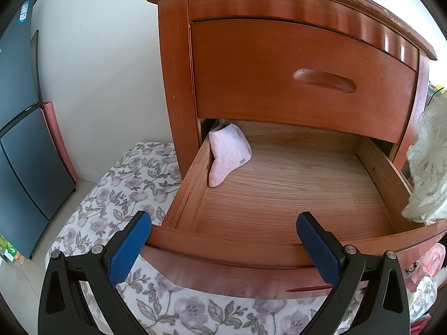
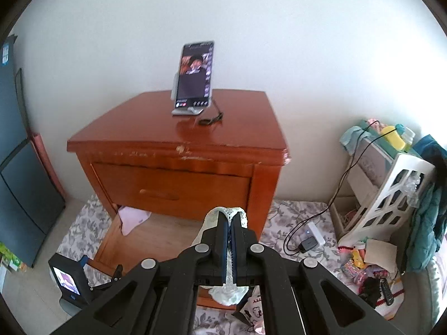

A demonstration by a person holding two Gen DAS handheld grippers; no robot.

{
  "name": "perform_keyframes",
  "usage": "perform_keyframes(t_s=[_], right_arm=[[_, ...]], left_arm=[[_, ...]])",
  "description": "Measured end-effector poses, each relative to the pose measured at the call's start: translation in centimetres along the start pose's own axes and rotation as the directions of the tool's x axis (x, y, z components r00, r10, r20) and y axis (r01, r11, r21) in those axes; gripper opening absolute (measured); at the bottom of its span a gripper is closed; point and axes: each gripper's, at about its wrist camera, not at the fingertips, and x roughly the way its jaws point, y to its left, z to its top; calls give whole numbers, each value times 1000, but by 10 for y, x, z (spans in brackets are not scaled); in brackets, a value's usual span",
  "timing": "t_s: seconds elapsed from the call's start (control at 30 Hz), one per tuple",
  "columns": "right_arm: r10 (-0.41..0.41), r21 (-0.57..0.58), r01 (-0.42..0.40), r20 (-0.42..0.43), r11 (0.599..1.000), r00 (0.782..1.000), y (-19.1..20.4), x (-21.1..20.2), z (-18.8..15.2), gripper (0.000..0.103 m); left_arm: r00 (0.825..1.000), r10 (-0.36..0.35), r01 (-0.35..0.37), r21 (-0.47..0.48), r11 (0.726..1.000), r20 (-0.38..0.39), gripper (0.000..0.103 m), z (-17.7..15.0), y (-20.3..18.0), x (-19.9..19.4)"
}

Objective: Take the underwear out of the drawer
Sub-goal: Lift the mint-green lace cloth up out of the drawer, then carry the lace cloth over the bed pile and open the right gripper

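The lower drawer (image 1: 279, 245) of the wooden nightstand (image 1: 279, 64) is pulled out. A folded pale pink garment (image 1: 227, 153) leans in its back left corner, also visible as the pink garment (image 2: 132, 219) from above. My left gripper (image 1: 223, 240) stands open in front of the drawer's front edge, holding nothing. My right gripper (image 2: 230, 217) is shut on pale green lace underwear (image 2: 229, 293), lifted above the drawer (image 2: 156, 234). The same lace underwear (image 1: 428, 167) hangs at the right edge of the left wrist view, over the drawer's right side.
A phone on a stand (image 2: 194, 79) and a cord sit on the nightstand top (image 2: 178, 131). A floral mat (image 1: 125, 184) covers the floor. A dark fridge (image 1: 25, 153) stands left. A white rack (image 2: 385, 195), clothes, a charger (image 2: 308, 241) and clutter lie to the right.
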Motion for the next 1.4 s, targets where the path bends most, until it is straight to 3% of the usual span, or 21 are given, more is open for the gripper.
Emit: perform_keyframes(t_s=[0.4, 0.73, 1.17, 1.4], right_arm=[[-66, 83, 61, 55, 995, 996, -60, -41, -9, 2], [-113, 143, 109, 19, 984, 993, -105, -46, -27, 2], [-76, 222, 102, -122, 970, 990, -142, 11, -67, 2], [-67, 247, 137, -270, 959, 960, -149, 74, -108, 2]], left_arm=[[1000, 0, 0, 0, 1000, 0, 103, 0, 0, 0], [1000, 0, 0, 0, 1000, 0, 103, 0, 0, 0], [1000, 0, 0, 0, 1000, 0, 103, 0, 0, 0], [1000, 0, 0, 0, 1000, 0, 103, 0, 0, 0]])
